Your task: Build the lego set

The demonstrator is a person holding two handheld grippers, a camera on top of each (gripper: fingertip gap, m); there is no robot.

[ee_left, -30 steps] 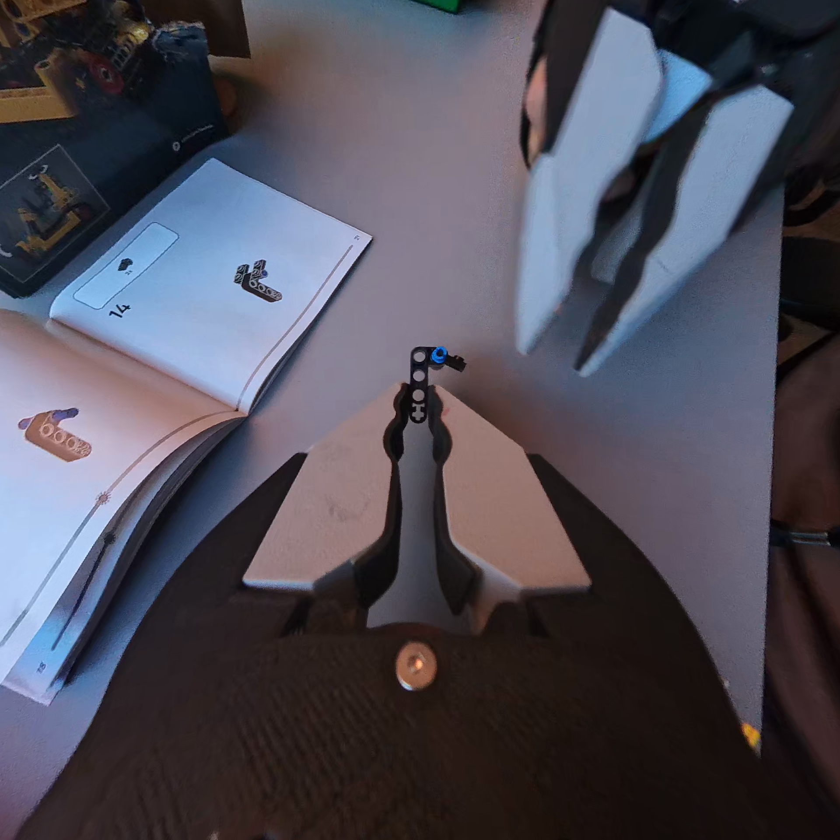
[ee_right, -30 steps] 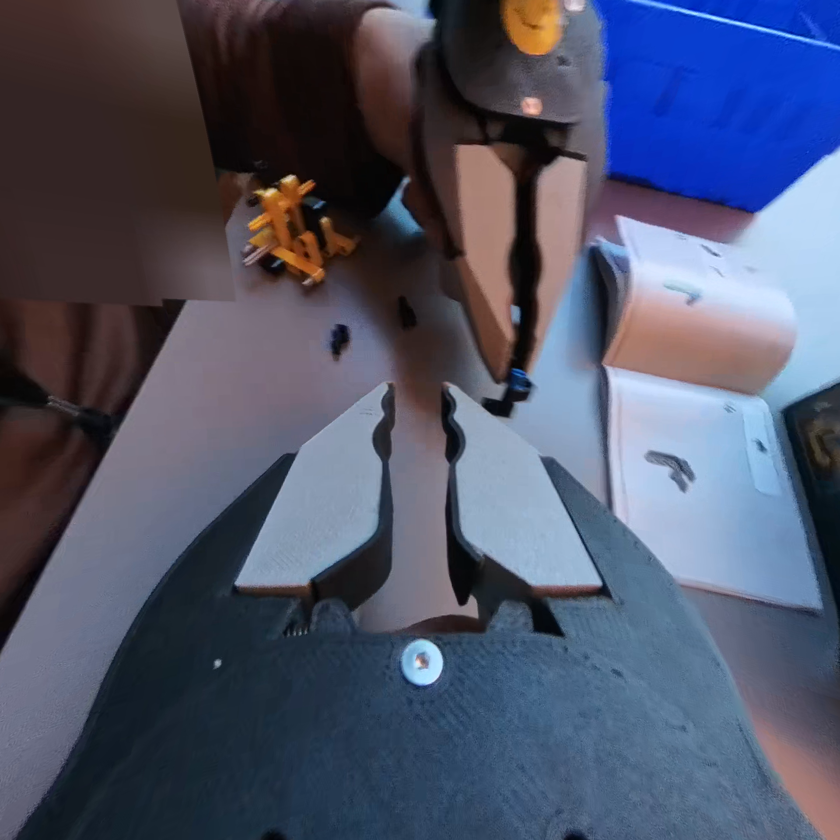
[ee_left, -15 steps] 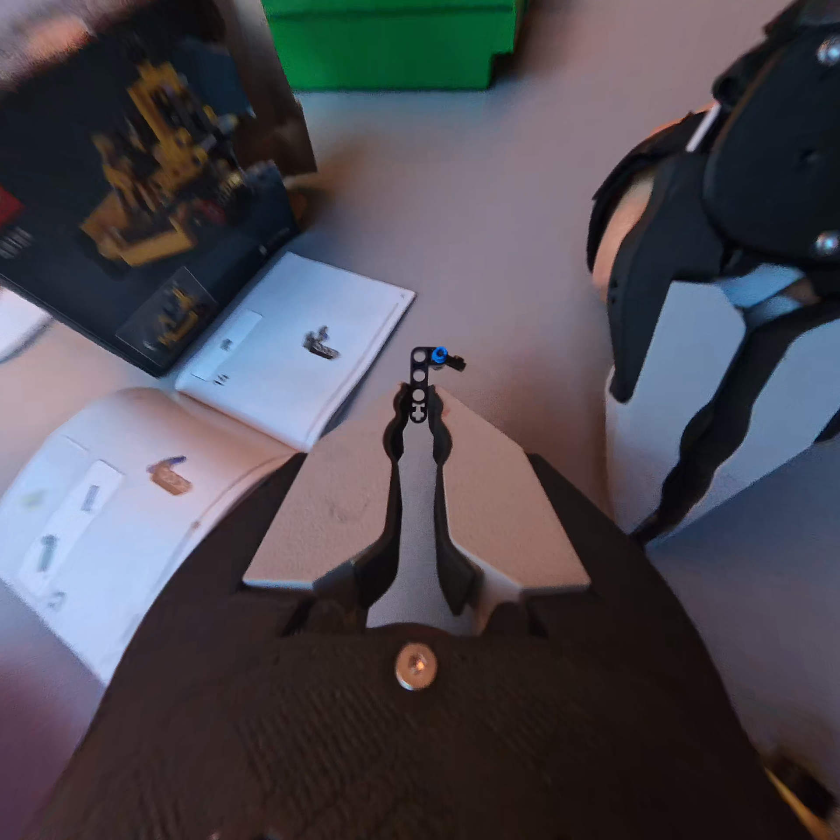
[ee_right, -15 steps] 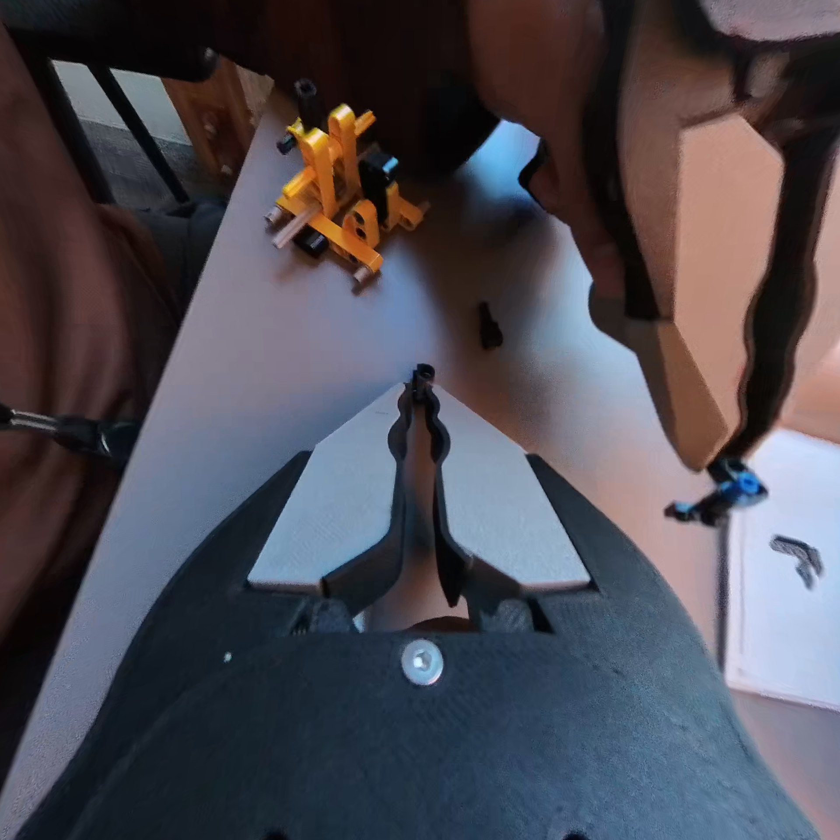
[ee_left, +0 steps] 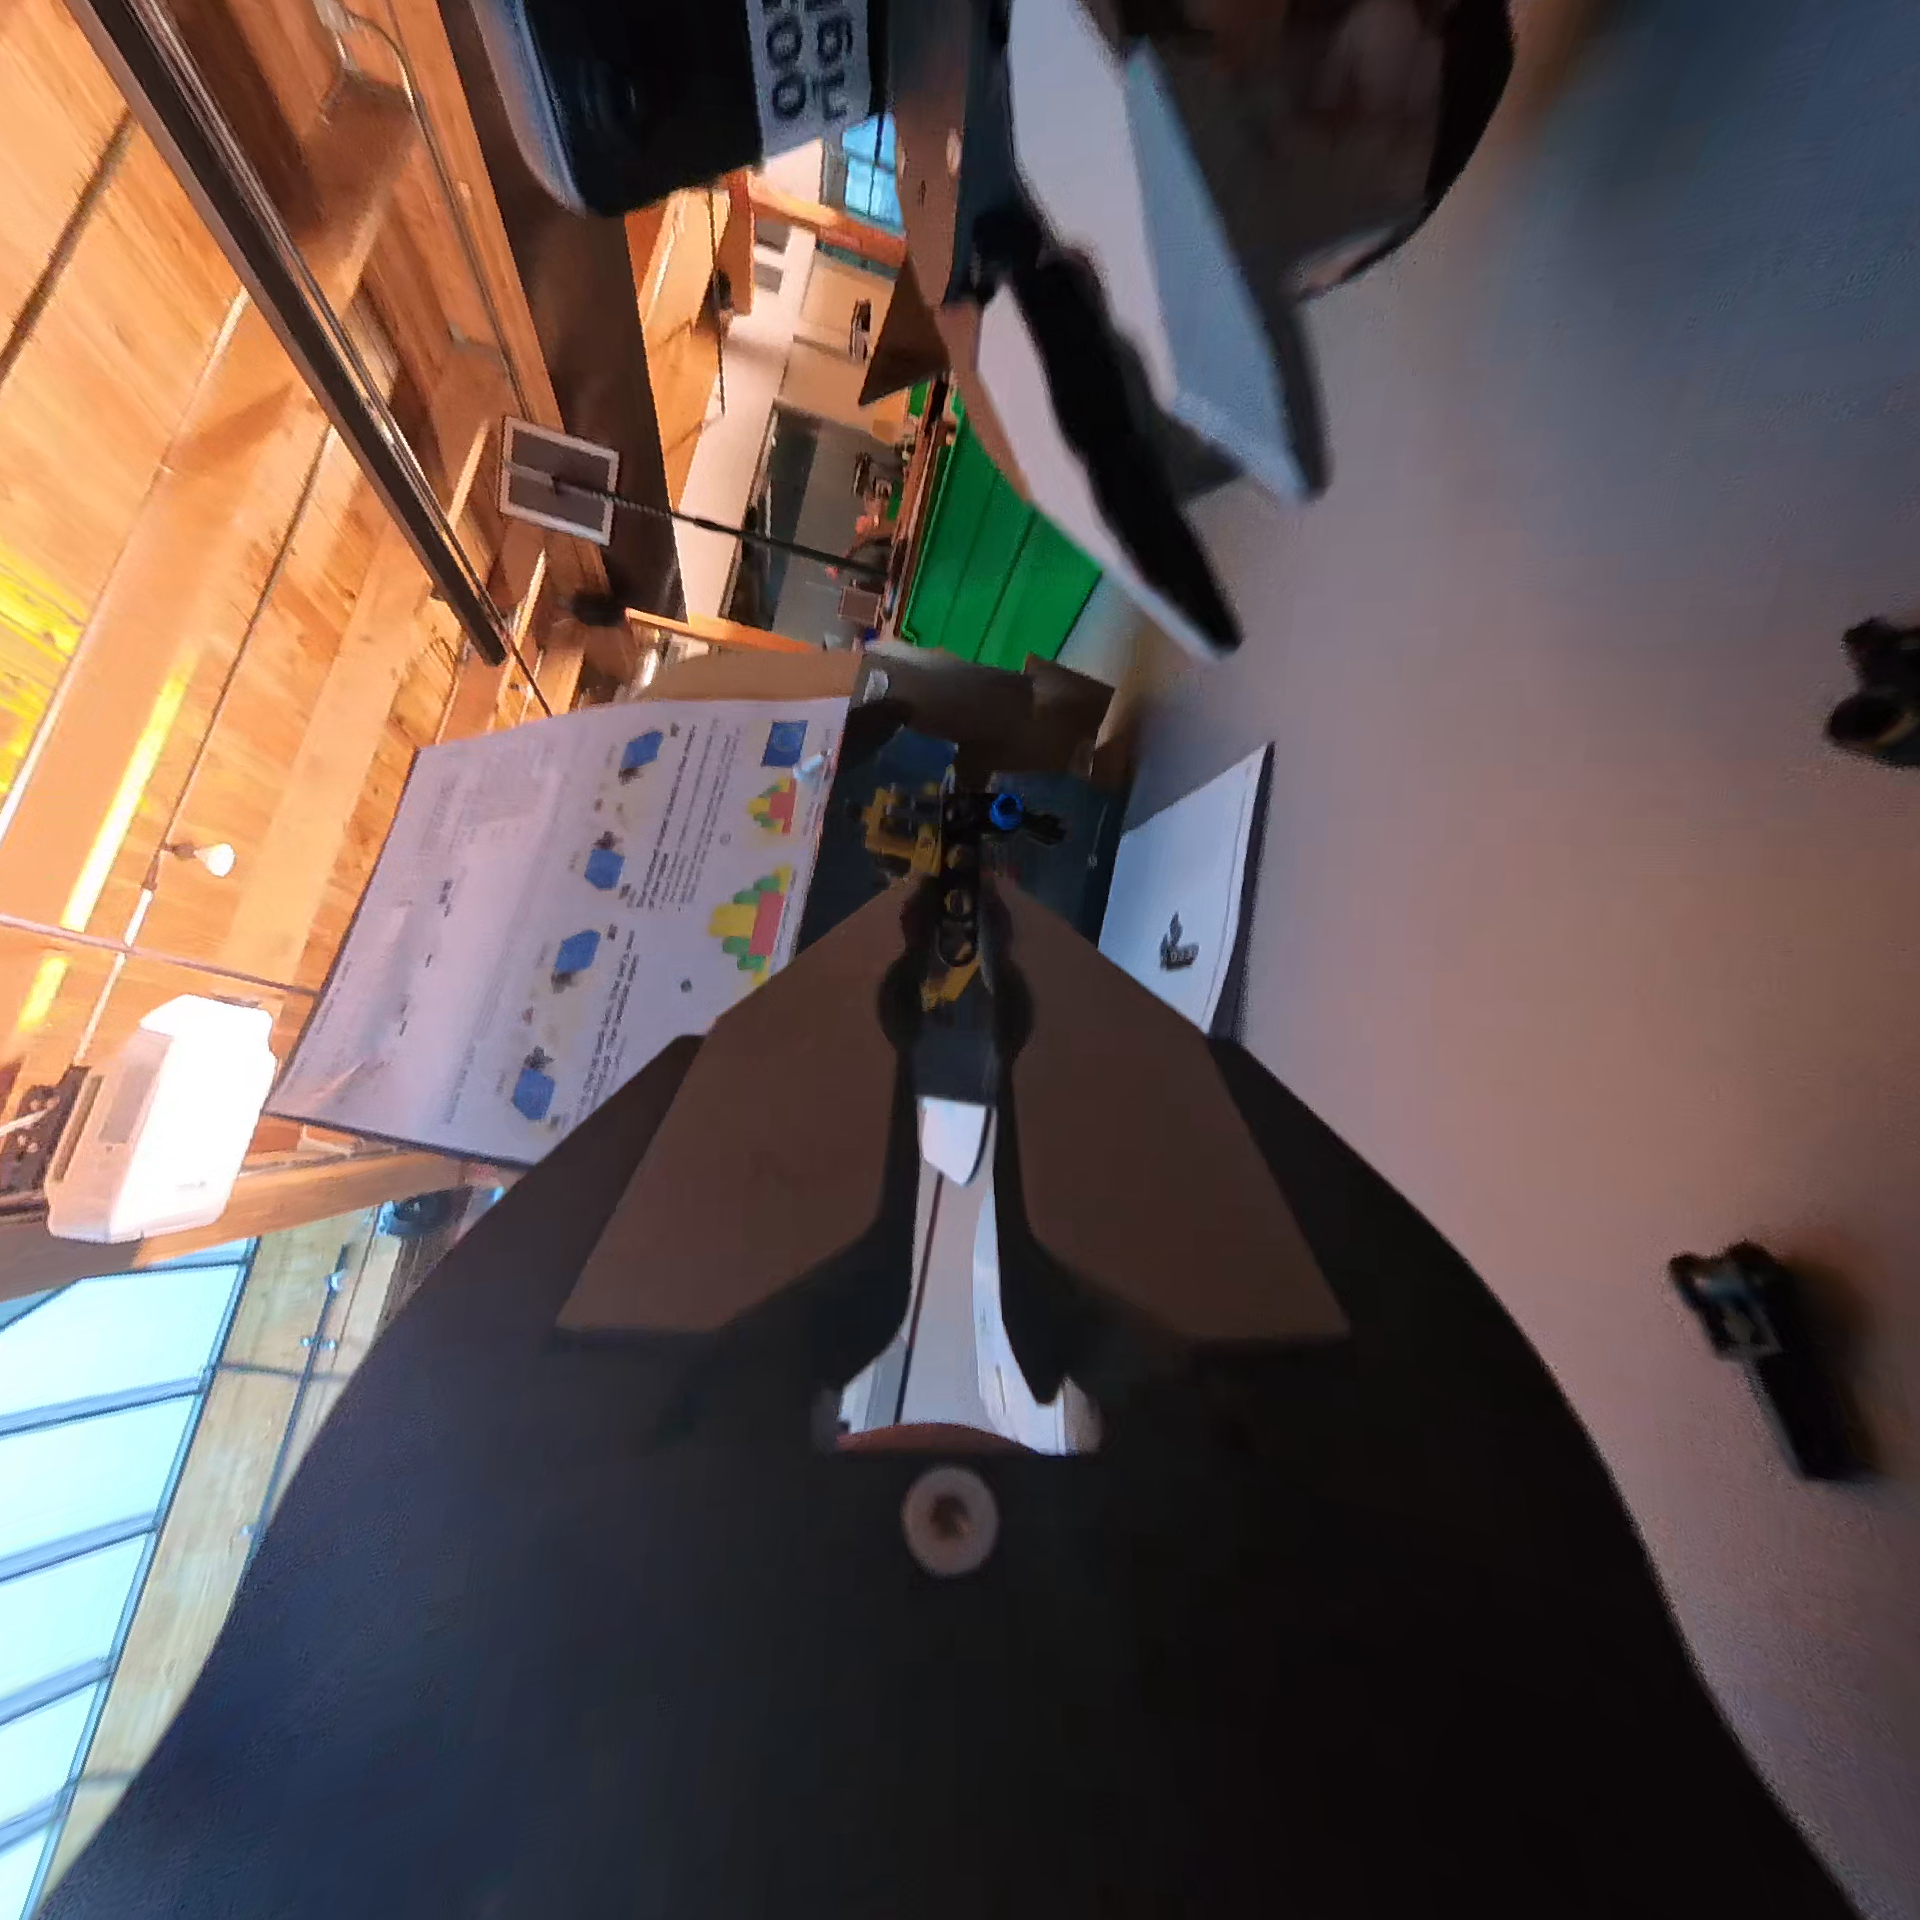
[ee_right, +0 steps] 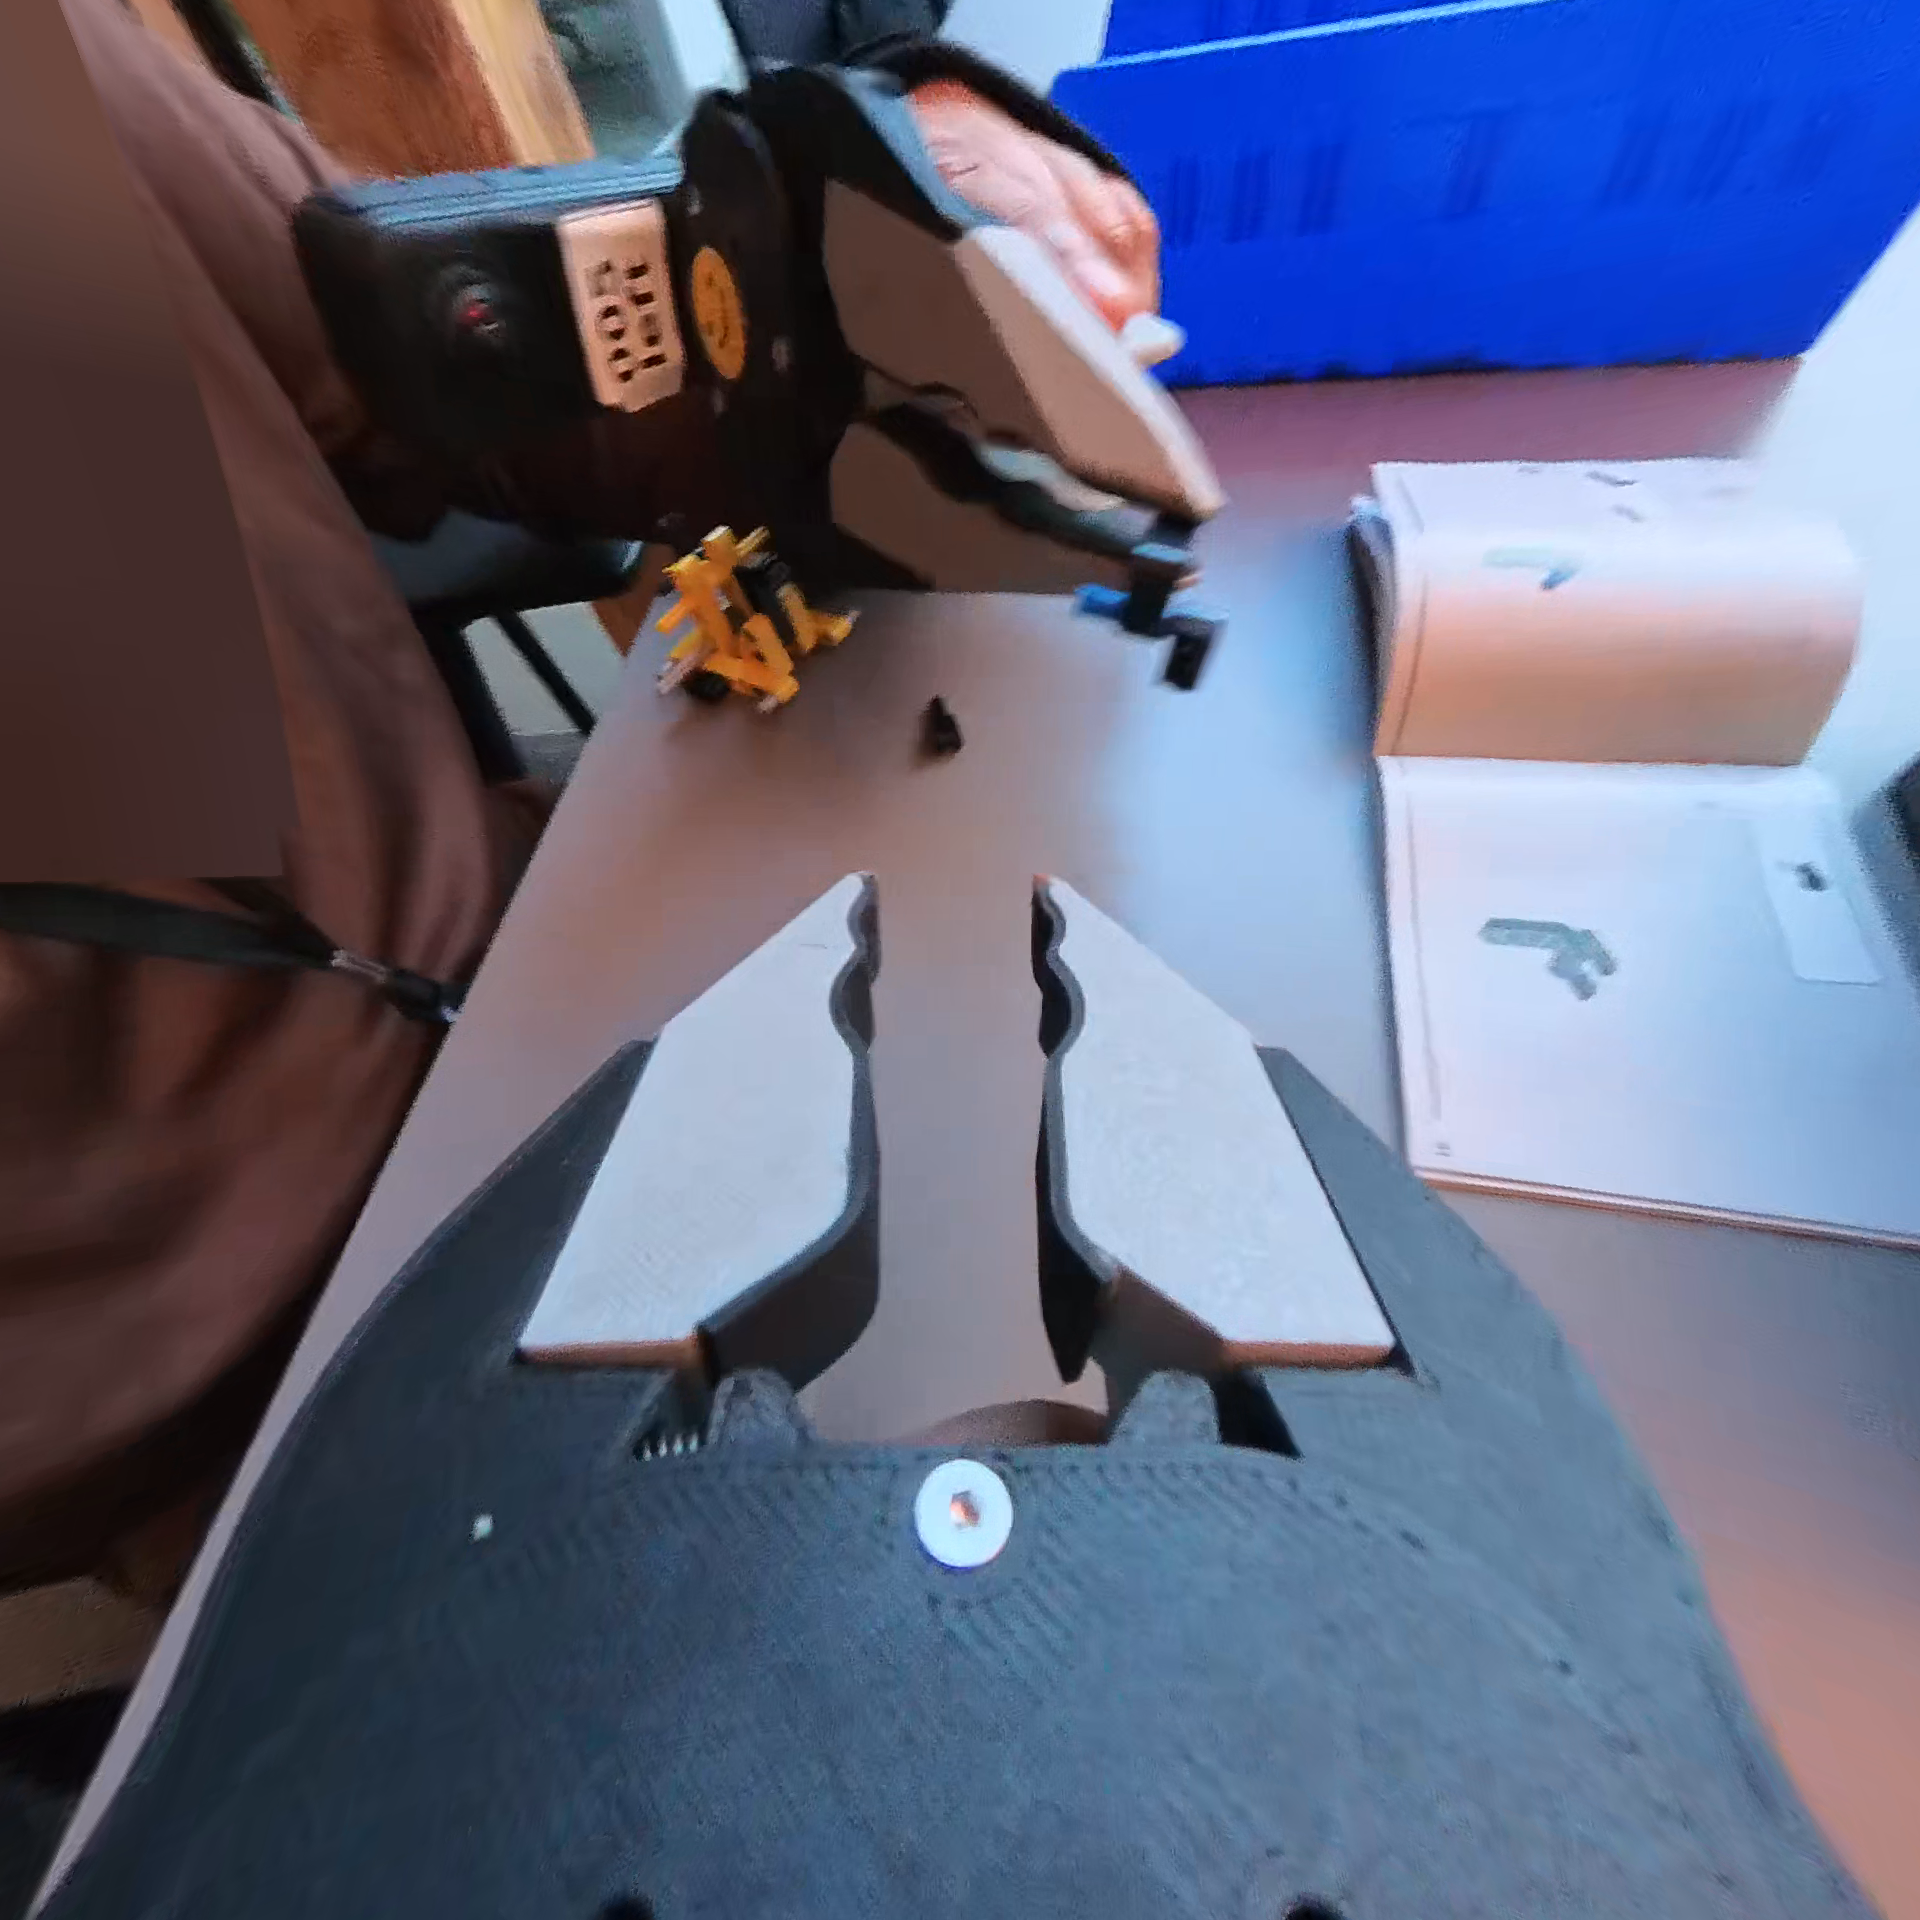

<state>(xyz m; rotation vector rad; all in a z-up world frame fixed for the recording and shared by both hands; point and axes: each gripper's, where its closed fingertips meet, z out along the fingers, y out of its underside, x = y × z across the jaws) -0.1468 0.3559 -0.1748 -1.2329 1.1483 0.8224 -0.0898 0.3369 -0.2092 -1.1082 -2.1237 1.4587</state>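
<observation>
My left gripper (ee_left: 951, 935) is shut on a thin black beam (ee_left: 956, 873) with a blue pin (ee_left: 1003, 810) at its top end. It is held in the air, rolled onto its side. In the right wrist view the left gripper (ee_right: 1174, 530) points right with the beam and blue pin (ee_right: 1143, 603) hanging at its tip. My right gripper (ee_right: 951, 904) is open and empty above the table. A yellow lego assembly (ee_right: 743, 634) stands at the far table edge, with a small black piece (ee_right: 940, 727) beside it.
The open instruction booklet (ee_right: 1621, 966) lies to the right, with a blue bin (ee_right: 1455, 187) behind it. Two loose black pieces (ee_left: 1756, 1351) (ee_left: 1881, 696) lie on the table. A person in brown sits at the left table edge. A green box (ee_left: 987, 561) stands far off. There is about 7 cm between the tips of the two grippers. From either gripper's tips it is about 12 cm to the small black piece (ee_right: 940, 727). It is also in sight in the left wrist view (ee_left: 1815, 1365). From the right gripper's tips to the yellow lego assembly (ee_right: 743, 634) is close to 15 cm.
The left gripper has lifted and rolled sideways, still holding the beam. The right gripper, shut at a small black piece half a second ago, is now open and drawn back.
</observation>
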